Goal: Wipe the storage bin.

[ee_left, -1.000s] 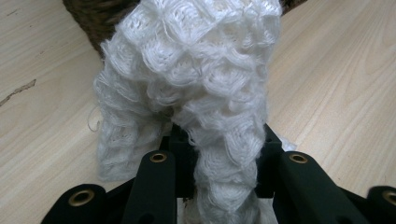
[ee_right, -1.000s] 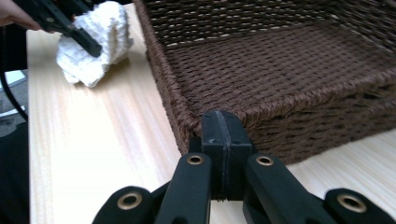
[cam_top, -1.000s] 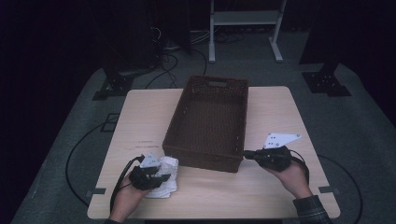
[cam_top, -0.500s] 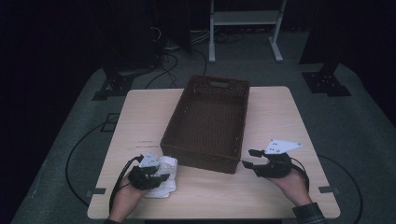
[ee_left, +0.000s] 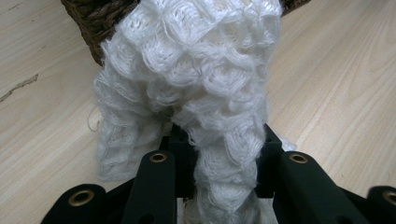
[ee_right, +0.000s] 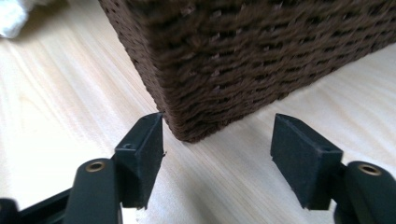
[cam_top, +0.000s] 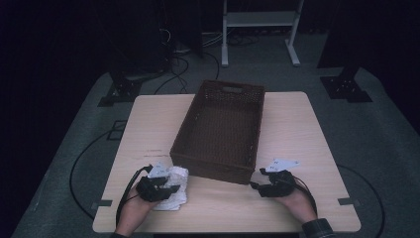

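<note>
As seen from the high view, largest item first: pale wood-grain rectangular surface (cam_top: pixel 297 129) on grey floor mat, dark surroundings.

Item 2: dark brown woven rectangular basket (cam_top: pixel 223 129), open top, handle slot in far end wall. Sits approx. centre of surface, long axis running away from person, slightly skewed. Interior looks bare as far as can be told. In right gripper view, near corner of basket (ee_right: pixel 243 60) stands upright on the wood, weave clear.

Item 3: white crocheted knit cloth, bunched (cam_top: pixel 173 186). Lies on surface at front left, just beside basket's near left corner. In left gripper view, cloth (ee_left: pixel 196 79) rises in a rumpled heap in front of camera, basket corner behind it at top.

Item 4: black left gripper (cam_top: pixel 154 188), in person's left hand (cam_top: pixel 133 210) at front left edge, cable looping off to the side. Fingers (ee_left: pixel 156 186) closed in on a fold of the white cloth, which passes down between them; grip on cloth visible in left gripper view.

Item 5: black right gripper (cam_top: pixel 265 187), in person's right hand (cam_top: pixel 297 201) at front right, white-grey three-cornered plate on top. Fingers (ee_right: pixel 142 149) spread wide, holding nothing, low over surface, pointing at basket's near right corner; the corner sits just ahead of the gap, not touching either finger.
</note>
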{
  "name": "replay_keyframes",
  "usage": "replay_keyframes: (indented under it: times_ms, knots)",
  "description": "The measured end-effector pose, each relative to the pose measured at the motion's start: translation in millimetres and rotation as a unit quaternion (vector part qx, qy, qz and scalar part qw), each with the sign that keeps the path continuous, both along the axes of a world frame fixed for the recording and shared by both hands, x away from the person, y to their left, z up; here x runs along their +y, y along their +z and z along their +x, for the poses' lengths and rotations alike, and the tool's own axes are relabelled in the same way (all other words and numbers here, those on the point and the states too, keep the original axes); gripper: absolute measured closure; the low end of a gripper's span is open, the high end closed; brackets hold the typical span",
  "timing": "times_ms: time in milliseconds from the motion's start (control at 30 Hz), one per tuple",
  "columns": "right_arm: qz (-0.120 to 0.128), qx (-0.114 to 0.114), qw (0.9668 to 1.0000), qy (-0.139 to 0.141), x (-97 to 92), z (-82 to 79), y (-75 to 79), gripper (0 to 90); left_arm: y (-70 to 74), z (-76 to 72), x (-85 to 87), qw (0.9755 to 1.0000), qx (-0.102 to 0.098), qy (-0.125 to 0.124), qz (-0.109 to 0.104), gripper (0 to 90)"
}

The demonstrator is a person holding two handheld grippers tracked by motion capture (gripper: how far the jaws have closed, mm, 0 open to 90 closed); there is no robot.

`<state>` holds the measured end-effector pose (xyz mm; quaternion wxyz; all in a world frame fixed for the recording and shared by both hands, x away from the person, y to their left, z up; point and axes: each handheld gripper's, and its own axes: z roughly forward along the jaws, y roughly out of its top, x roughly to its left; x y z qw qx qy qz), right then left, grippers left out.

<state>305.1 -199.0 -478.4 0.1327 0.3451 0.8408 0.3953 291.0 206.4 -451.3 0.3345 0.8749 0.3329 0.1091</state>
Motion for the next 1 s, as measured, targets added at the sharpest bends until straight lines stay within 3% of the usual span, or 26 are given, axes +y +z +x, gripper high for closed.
replay_keyframes:
  times_ms: [233,300,567,767,1000]
  knots:
    - [0.009,0.019,0.9998,0.007,8.2,3.9,-10.1,29.9,-0.8,0.6,-0.1,1.0000,0.001,0.000,0.000,68.2]
    - [-0.006,0.005,1.0000,0.002,15.6,4.8,-14.2,29.9,-1.1,0.5,-0.1,1.0000,0.001,0.000,0.000,68.1]
    - [-0.006,-0.003,0.9999,-0.008,23.2,6.6,-21.2,29.6,-1.5,0.7,-0.2,1.0000,0.002,0.000,0.000,68.2]
    - [-0.025,-0.020,0.9994,-0.016,32.4,6.0,-23.1,28.6,-2.0,1.2,-0.1,1.0000,0.004,0.000,-0.003,67.9]
    - [-0.018,-0.012,0.9997,-0.014,31.4,7.5,-23.4,30.6,0.0,0.4,0.7,1.0000,-0.001,0.002,-0.004,67.9]
